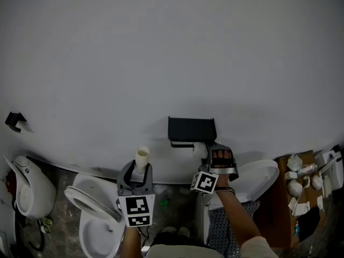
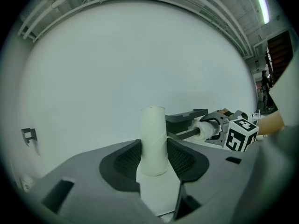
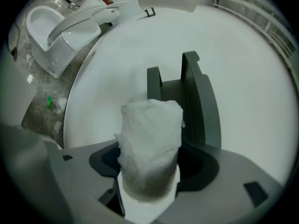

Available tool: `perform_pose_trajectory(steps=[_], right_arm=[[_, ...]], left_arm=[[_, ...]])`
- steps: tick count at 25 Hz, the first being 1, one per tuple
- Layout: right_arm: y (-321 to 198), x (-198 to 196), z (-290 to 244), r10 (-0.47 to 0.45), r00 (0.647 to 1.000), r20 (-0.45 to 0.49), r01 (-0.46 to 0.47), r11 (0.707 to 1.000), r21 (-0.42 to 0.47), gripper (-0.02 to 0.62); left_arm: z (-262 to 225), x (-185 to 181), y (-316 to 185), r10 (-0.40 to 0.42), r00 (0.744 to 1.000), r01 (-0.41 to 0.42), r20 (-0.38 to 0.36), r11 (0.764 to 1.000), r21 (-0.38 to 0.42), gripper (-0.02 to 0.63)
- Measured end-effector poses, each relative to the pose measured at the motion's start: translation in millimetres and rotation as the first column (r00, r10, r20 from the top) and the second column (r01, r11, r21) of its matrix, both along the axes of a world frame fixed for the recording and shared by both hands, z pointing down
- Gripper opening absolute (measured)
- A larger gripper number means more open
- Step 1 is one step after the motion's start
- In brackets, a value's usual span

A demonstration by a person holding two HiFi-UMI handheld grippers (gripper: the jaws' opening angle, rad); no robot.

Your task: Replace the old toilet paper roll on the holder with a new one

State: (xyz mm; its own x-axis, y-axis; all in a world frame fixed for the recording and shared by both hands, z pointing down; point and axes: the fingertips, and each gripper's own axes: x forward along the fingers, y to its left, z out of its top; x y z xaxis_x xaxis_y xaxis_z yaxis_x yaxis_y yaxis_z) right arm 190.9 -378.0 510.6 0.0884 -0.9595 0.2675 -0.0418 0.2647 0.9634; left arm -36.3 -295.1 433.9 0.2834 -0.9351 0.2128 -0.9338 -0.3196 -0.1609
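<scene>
A black paper holder [image 1: 192,129] hangs on the white wall. My left gripper [image 1: 141,170] is left of and below it, shut on an empty cardboard tube [image 1: 142,158] that stands upright between the jaws [image 2: 153,141]. My right gripper [image 1: 207,155] sits just under the holder's right end, shut on a small white toilet paper roll [image 1: 200,150]. In the right gripper view the roll [image 3: 150,148] fills the jaws, with the holder [image 3: 191,101] right behind it. From the left gripper view the roll [image 2: 204,129] sits at the end of the holder's bar [image 2: 184,134].
A white toilet [image 1: 94,214] with its seat up stands below my left gripper, another [image 1: 29,184] at far left, a third [image 1: 258,176] at right. A wooden shelf [image 1: 280,198] with small items is at far right. A black hook [image 1: 15,120] is on the wall.
</scene>
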Motion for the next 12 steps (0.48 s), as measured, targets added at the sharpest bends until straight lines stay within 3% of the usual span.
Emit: perform_pose_trajectory(steps=[12], right_arm=[[-6,-57,-8,-0.074,0.994,-0.082,0.08,0.993,0.081,0.31]], left_arm=[[2,-19,3,-0.035,0.999,0.035,-0.002,0.999,-0.003,0.177]])
